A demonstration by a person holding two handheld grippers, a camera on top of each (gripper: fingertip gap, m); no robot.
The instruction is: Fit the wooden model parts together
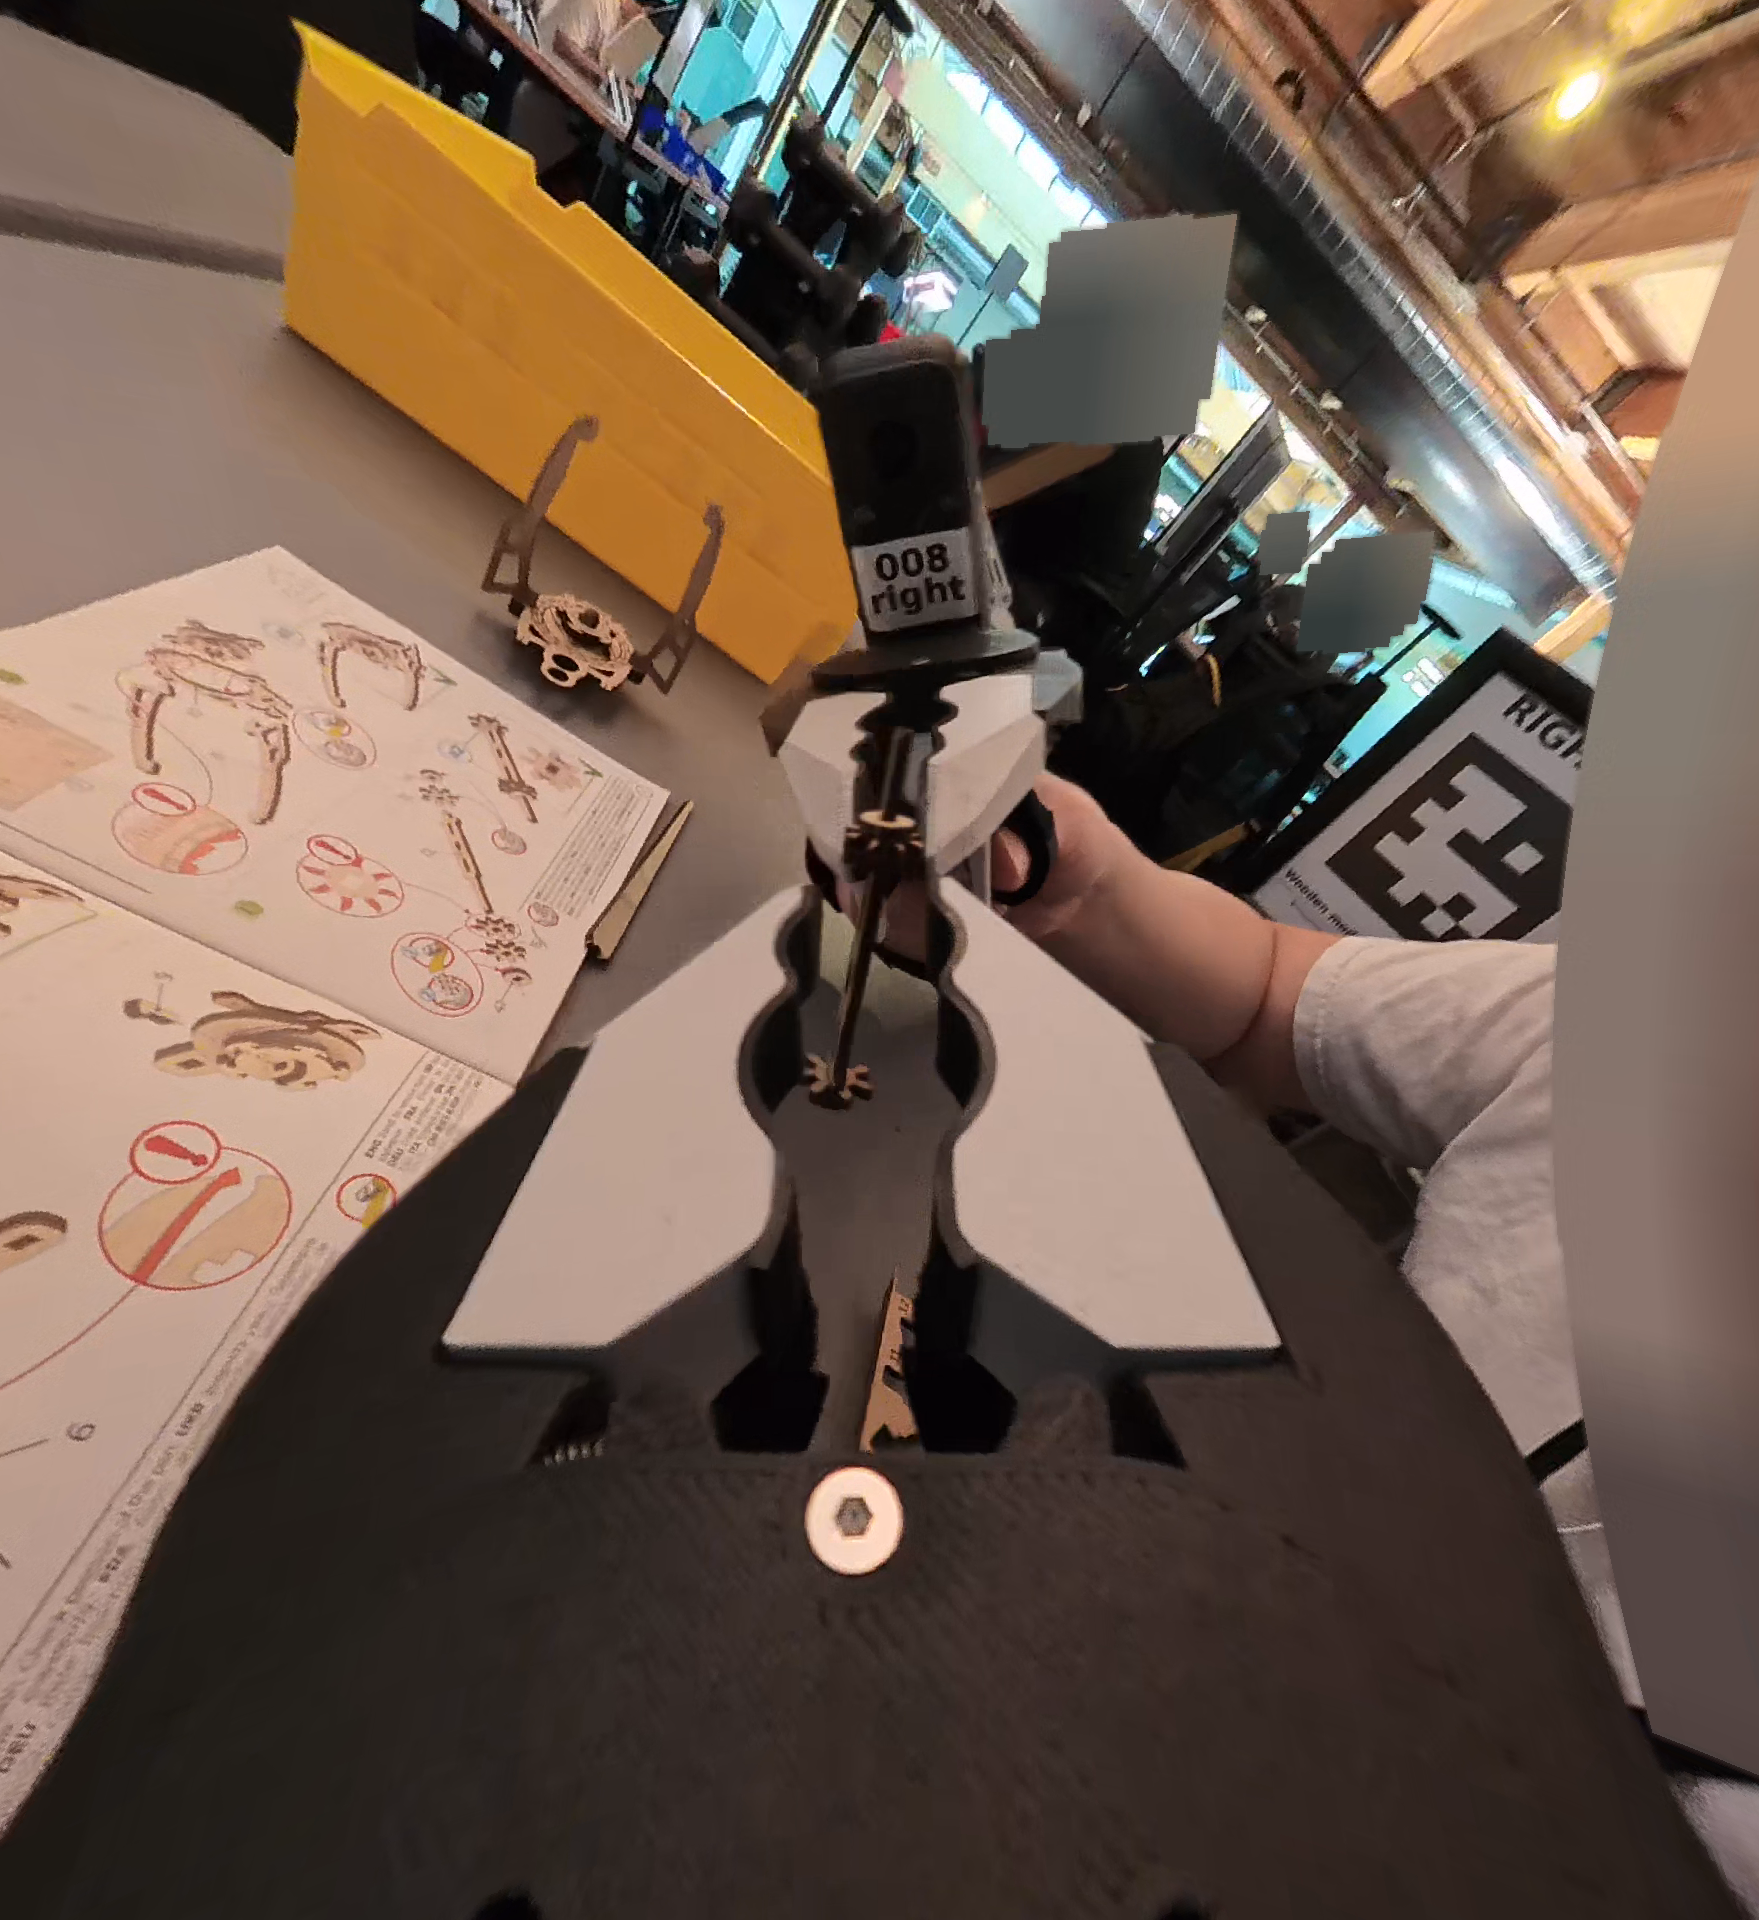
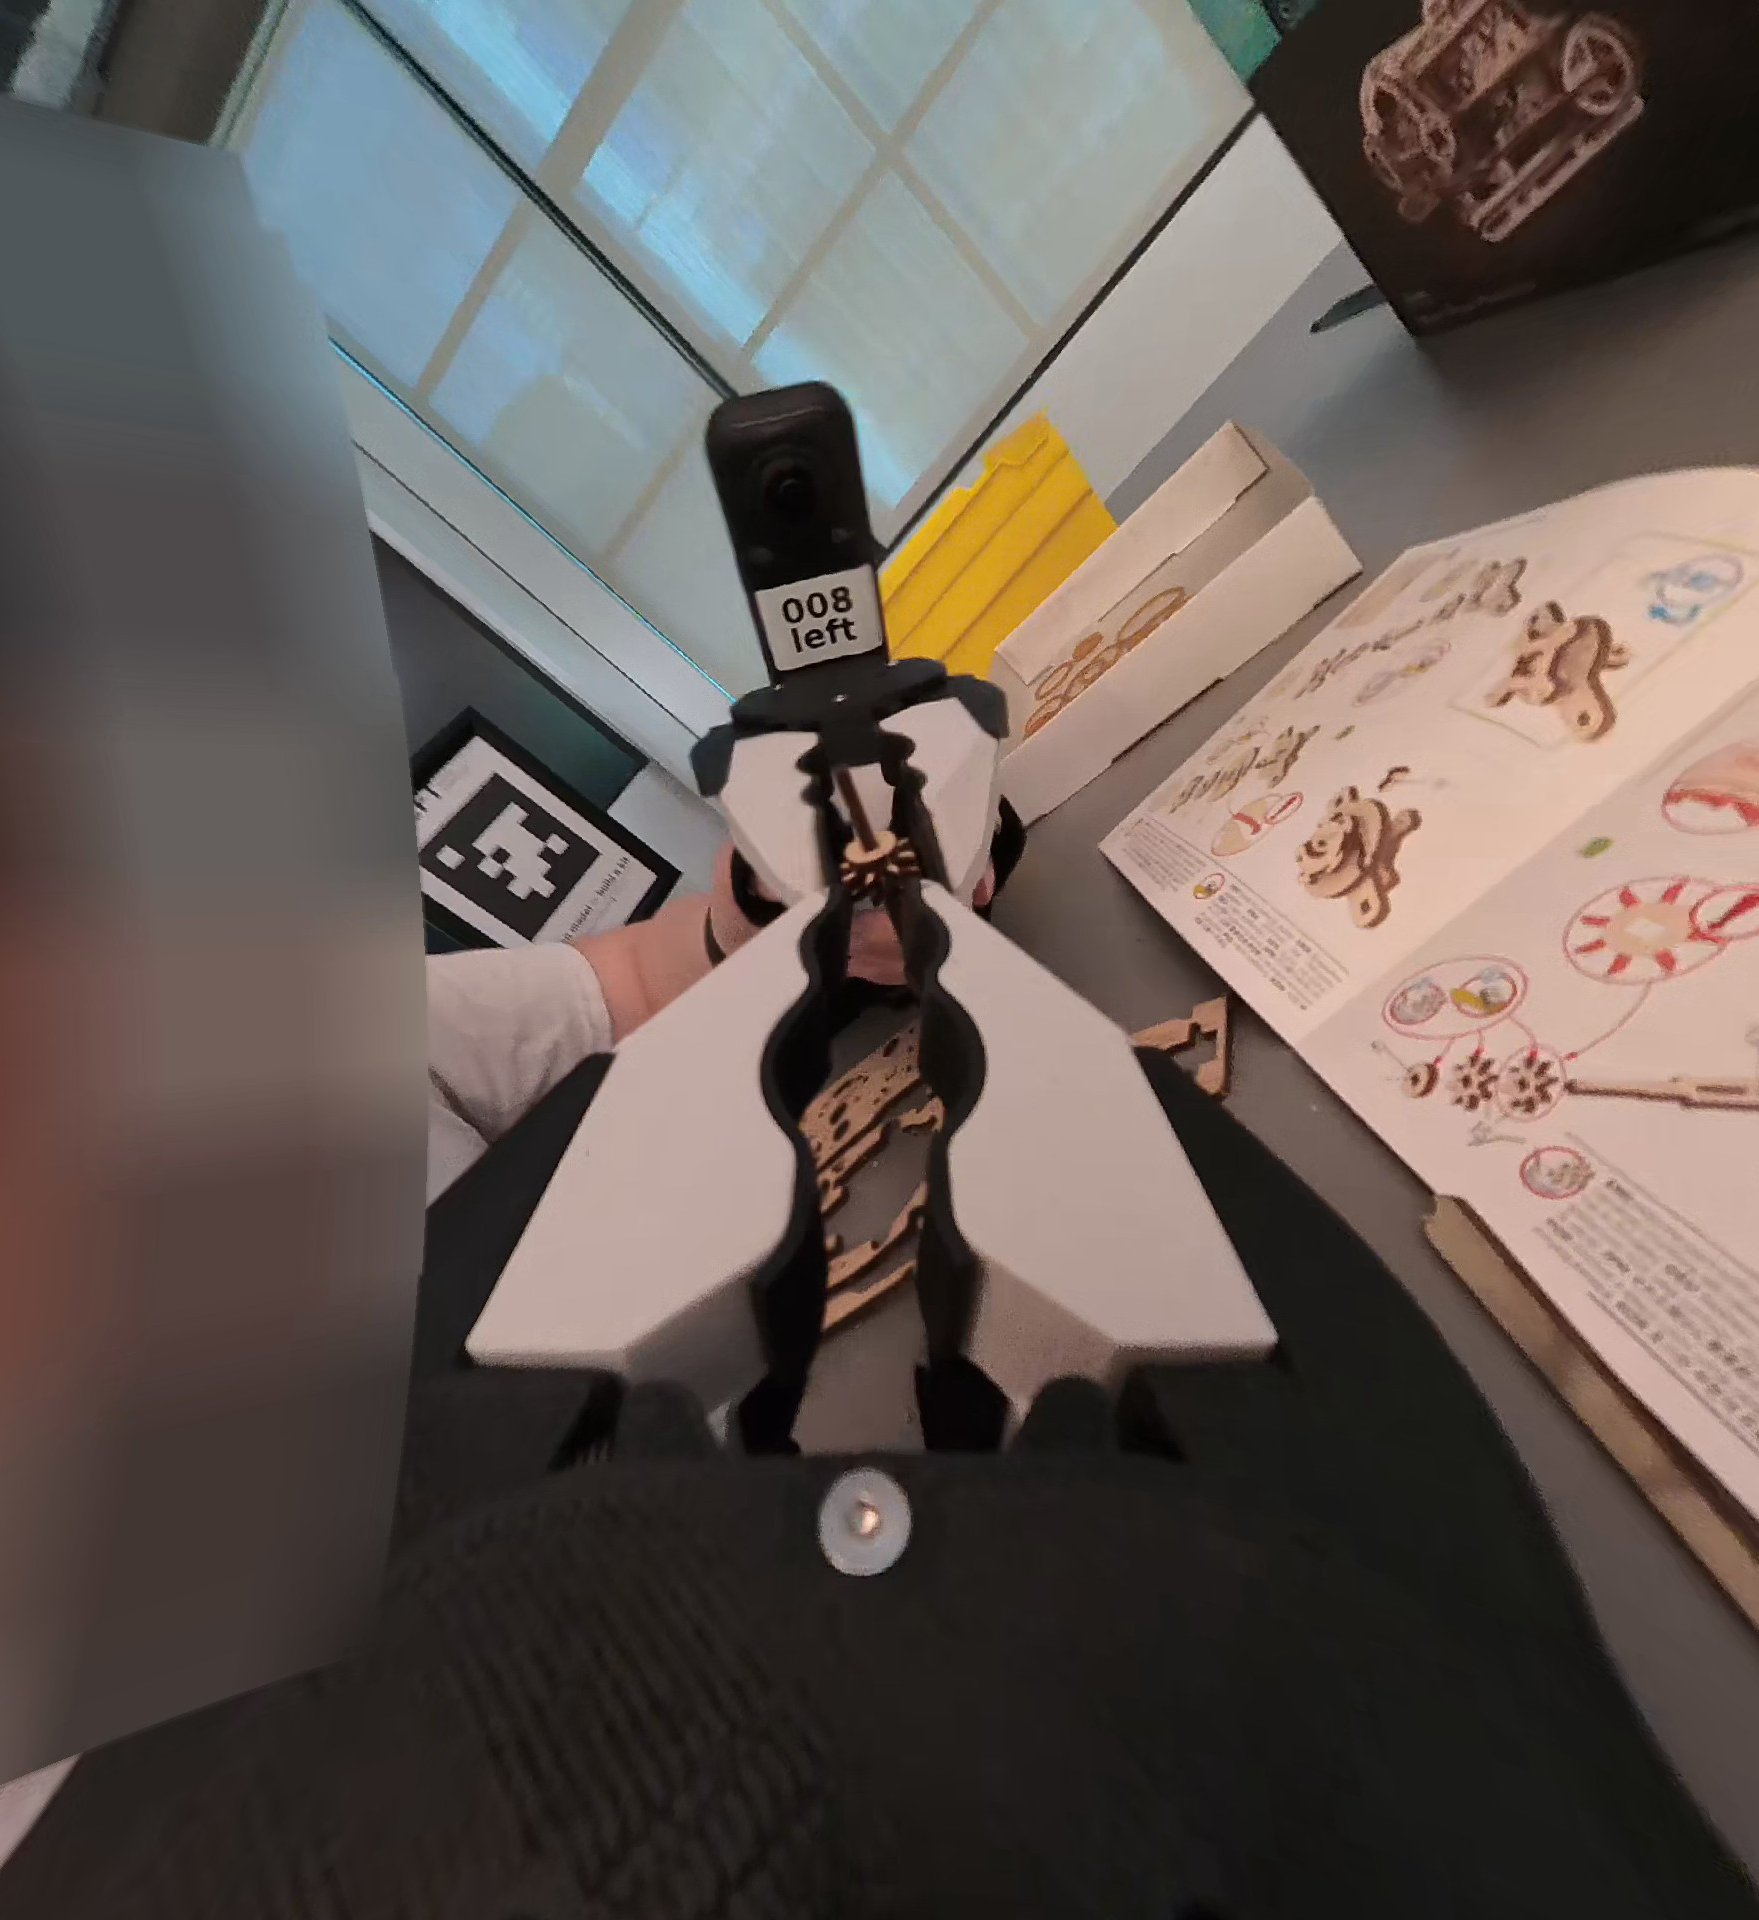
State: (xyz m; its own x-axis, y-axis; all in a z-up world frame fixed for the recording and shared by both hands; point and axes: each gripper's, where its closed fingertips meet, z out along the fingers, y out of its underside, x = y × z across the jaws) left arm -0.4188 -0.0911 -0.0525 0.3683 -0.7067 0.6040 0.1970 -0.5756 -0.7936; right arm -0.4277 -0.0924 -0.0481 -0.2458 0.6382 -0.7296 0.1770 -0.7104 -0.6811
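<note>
Left wrist view: left tongs [image 1: 859,935] and right tongs [image 1: 880,821] meet tip to tip, each clamped on one thin wooden axle [image 1: 859,977] bearing small gears. An instruction booklet [image 1: 231,831] lies open on the tabletop [image 1: 127,416]; white printed labels mark both cameras.

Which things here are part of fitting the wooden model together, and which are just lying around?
In use: left gripper, right gripper, thin wooden axle with small wooden gears, open instruction booklet, half-built wooden assembly on the table.

Lying about: yellow bin, dark model box, framed marker card.
</note>
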